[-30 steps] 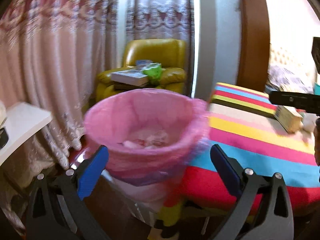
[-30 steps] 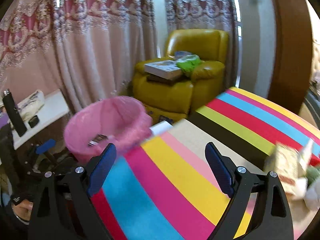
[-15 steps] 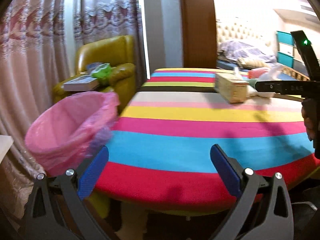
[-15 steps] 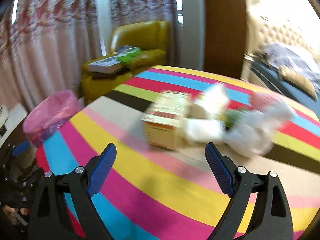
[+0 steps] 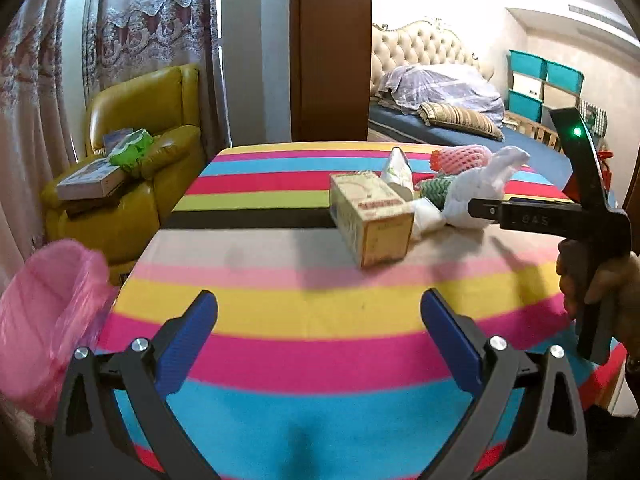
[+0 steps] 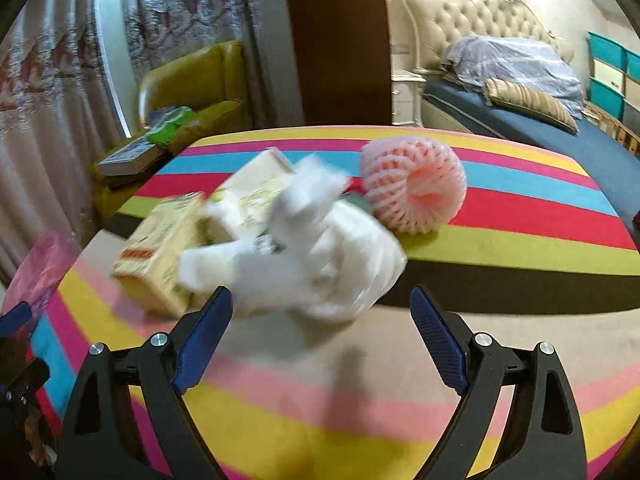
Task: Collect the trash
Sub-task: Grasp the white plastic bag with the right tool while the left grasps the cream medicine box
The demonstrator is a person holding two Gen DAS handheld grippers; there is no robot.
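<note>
Trash lies in a heap on the striped table: a yellow carton, a white plastic bag, a pink foam fruit net and a green one. The pink-lined bin stands off the table's left edge. My left gripper is open over the near table, short of the carton. My right gripper is open just before the white bag, nothing between its fingers; from the left wrist its body appears at the right, held by a hand.
A yellow armchair with books and a green pack stands beyond the bin, by the curtains. A wooden door frame and a bed with teal storage boxes lie behind the table.
Both grippers swung right, away from the pink bin toward the trash heap. The bin slid to the left edge of both views; the right gripper closed in on the white bag.
</note>
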